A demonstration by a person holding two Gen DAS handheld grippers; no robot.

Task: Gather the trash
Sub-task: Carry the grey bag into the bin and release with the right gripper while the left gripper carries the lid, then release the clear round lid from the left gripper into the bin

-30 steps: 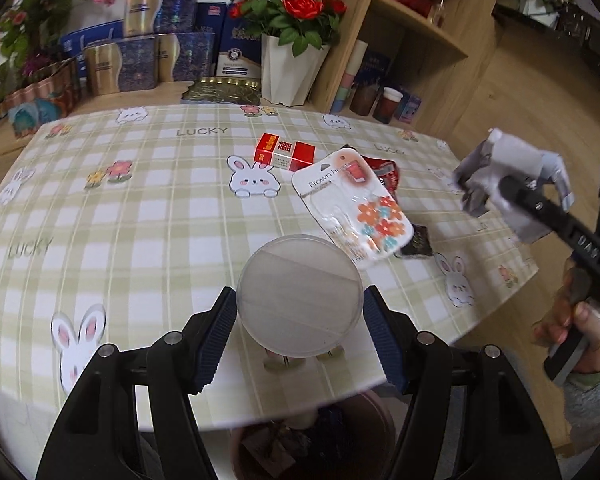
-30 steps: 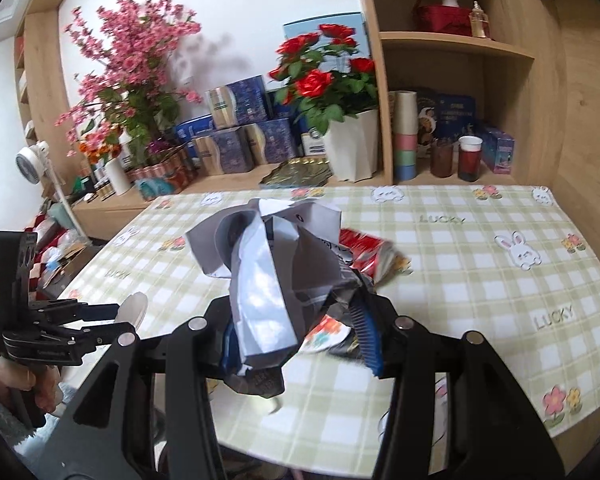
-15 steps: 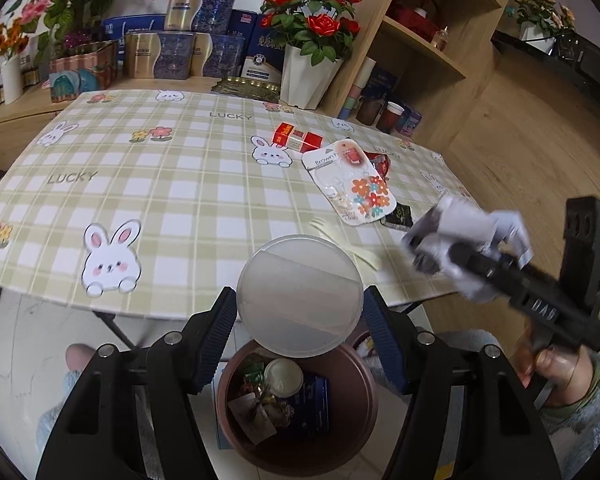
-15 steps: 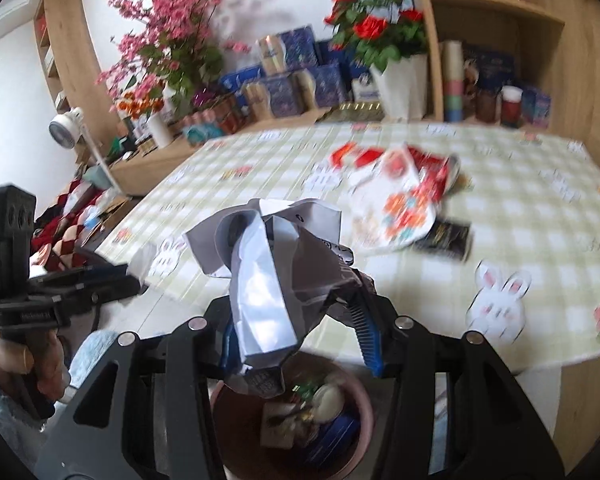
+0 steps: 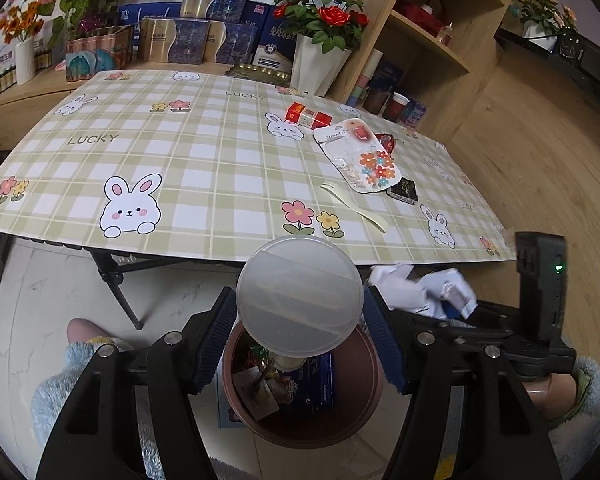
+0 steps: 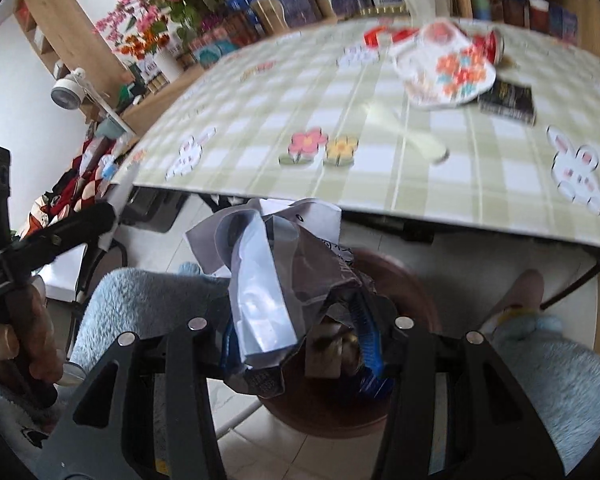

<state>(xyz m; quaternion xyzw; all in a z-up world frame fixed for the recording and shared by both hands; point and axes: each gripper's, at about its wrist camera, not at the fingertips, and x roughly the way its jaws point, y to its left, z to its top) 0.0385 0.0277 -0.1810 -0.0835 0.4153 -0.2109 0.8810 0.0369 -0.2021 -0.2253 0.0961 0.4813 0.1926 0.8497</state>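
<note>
Right now our left gripper jaws clamp a clear round lid, our right gripper jaws clench crumpled wrappers, both above the brown bin; more trash on the table beyond, incl. flowered packet.

The left hand-held gripper points steeply down above the brown bin, its pads clamped on a round translucent lid. The right hand-held gripper, also above the bin, pinches a crumpled wrapper. Fuzzy blue sleeves cover both forearms.
</note>
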